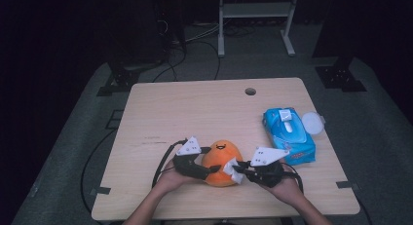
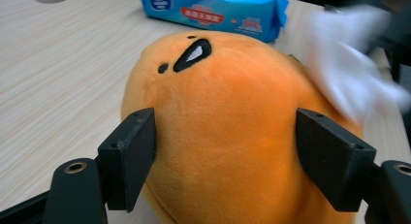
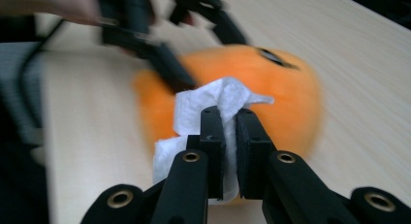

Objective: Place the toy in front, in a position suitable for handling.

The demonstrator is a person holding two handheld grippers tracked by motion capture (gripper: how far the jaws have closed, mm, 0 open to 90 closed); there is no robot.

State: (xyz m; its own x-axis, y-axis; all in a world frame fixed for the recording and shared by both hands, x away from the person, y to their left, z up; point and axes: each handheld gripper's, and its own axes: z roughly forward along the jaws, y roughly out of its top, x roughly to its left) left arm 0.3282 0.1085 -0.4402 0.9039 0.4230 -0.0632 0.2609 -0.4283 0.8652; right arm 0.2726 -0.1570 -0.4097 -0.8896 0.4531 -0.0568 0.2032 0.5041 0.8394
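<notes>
On a pale wooden table [image 1: 160, 113], the left hand-held gripper [image 1: 207, 169] squeezes a soft, light orange plush toy [image 1: 221, 154] by its sides while the right hand-held gripper [image 1: 239, 173], clamped on a limp white wipe [image 1: 233, 167], presses against it.

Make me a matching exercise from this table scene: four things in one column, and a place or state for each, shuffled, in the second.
Things:
1. orange plush toy
2. white wipe
3. blue wipes pack
4. left gripper

Places or states:
A. lies at the table's right side, lid flipped open
B. pinched in the right gripper
C. jaws clamp the toy's sides
D. sits near the table's front edge, between both grippers

Pairs: 1-D, 2-B, 3-A, 4-C
</notes>
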